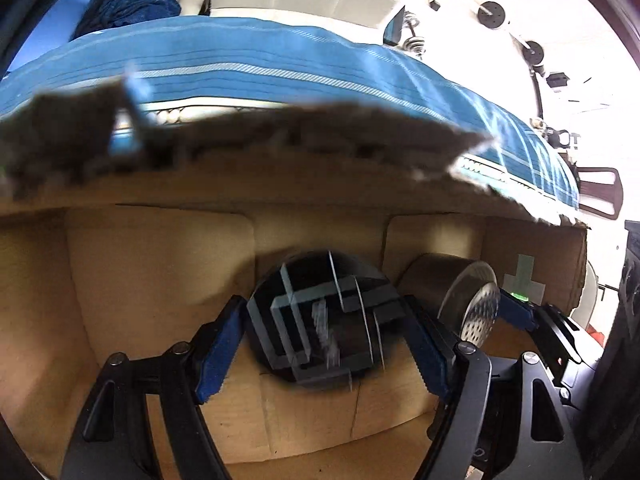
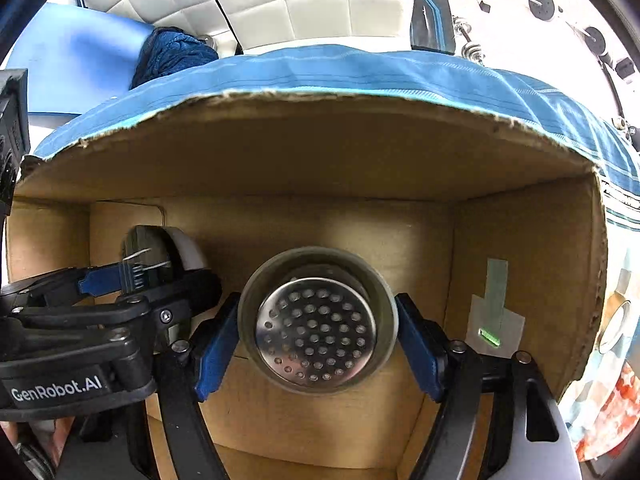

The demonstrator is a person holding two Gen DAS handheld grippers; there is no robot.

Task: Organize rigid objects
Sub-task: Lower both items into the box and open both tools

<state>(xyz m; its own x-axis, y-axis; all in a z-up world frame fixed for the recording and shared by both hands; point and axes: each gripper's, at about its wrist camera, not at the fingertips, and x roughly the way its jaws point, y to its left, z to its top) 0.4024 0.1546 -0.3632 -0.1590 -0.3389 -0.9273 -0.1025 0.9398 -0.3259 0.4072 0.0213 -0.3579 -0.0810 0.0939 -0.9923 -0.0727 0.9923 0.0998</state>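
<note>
An open cardboard box (image 1: 120,280) (image 2: 320,152) holds both objects. In the left wrist view a black round container (image 1: 320,316) with grey geometric lines lies blurred on the box floor. My left gripper (image 1: 324,304) is open, its blue pads (image 1: 222,348) close on either side of the container. The right wrist view shows a metal cup with a perforated steel lid (image 2: 316,316) standing on the box floor. My right gripper (image 2: 318,300) is open around it, pads (image 2: 416,348) right beside its wall. The cup (image 1: 460,292) also appears right of the black container (image 2: 148,256).
The box's torn far rim (image 2: 320,98) rises between the grippers and a bed with a blue striped sheet (image 1: 280,64). A green-taped label (image 2: 494,320) sits on the right box wall. Weight plates (image 1: 492,12) lie on the white floor at the upper right. A dark blue bundle (image 1: 128,0) lies beyond.
</note>
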